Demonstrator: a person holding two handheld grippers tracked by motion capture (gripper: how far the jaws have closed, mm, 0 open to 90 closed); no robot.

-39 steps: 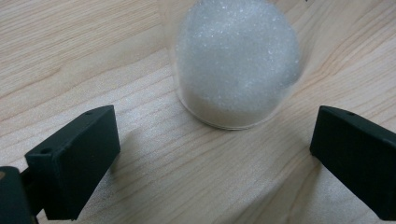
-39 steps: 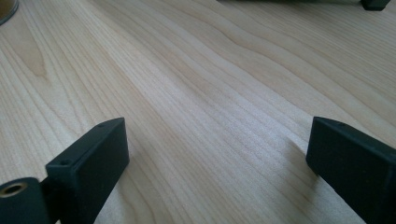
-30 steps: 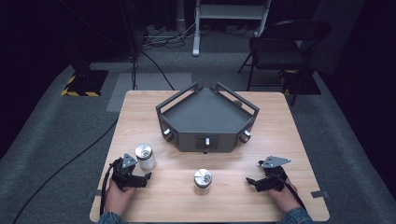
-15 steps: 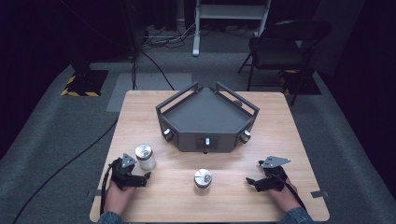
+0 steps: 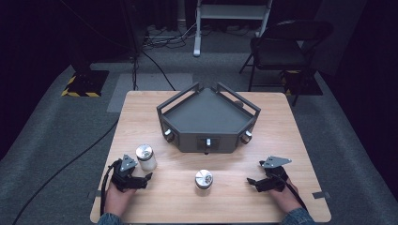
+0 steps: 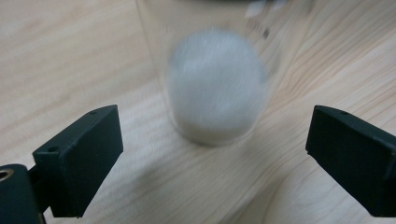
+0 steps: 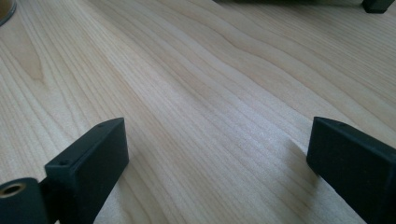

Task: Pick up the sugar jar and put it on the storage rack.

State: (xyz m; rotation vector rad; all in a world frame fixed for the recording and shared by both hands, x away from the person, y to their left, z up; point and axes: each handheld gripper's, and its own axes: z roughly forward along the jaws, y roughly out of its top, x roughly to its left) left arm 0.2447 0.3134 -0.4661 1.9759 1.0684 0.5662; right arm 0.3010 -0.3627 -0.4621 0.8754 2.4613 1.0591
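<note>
We note the tabletop (image 5: 281, 140) is pale, matt, grained wood. The jar (image 6: 212, 79) looks like clear glossy glass holding white powder; its lid (image 5: 144, 152) shines like metal. Tray (image 5: 206, 117): dark, matt. Both tools' jaws: black, matt.

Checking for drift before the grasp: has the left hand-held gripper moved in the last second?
No. The left hand-held gripper sits in the same spot beside the glass jar, same offset from the dark tray, jaws open.

A dark angular tray (image 5: 206, 117) sits mid-counter (image 5: 141, 108). One jar (image 5: 146, 157) stands just beside the left tongs (image 5: 146, 178); another jar (image 5: 203, 178) stands between both tongs. The right tongs (image 5: 251, 182) rest near the counter's front edge.
</note>
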